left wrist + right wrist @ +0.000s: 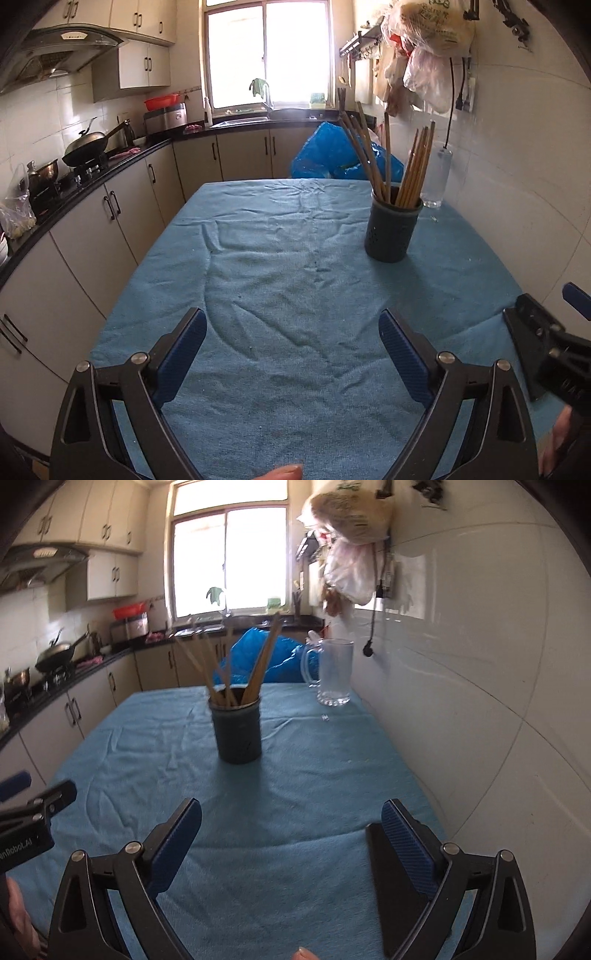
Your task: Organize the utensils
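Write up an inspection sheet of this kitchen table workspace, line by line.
Surface: table under a wrinkled blue cloth, a few small specks on it.
Job's things: dark holder standing upright, full of chopsticks leaning outward.
Clutter: empty glass mug at the far corner by the wall; blue plastic bag beyond the table's far edge.
Grippers: left gripper and right gripper both open, nothing between the pads, low over the near cloth.
Cables: black cord hanging down the tiled wall.
Surroundings: counter with wok, window, bags hung on the wall.
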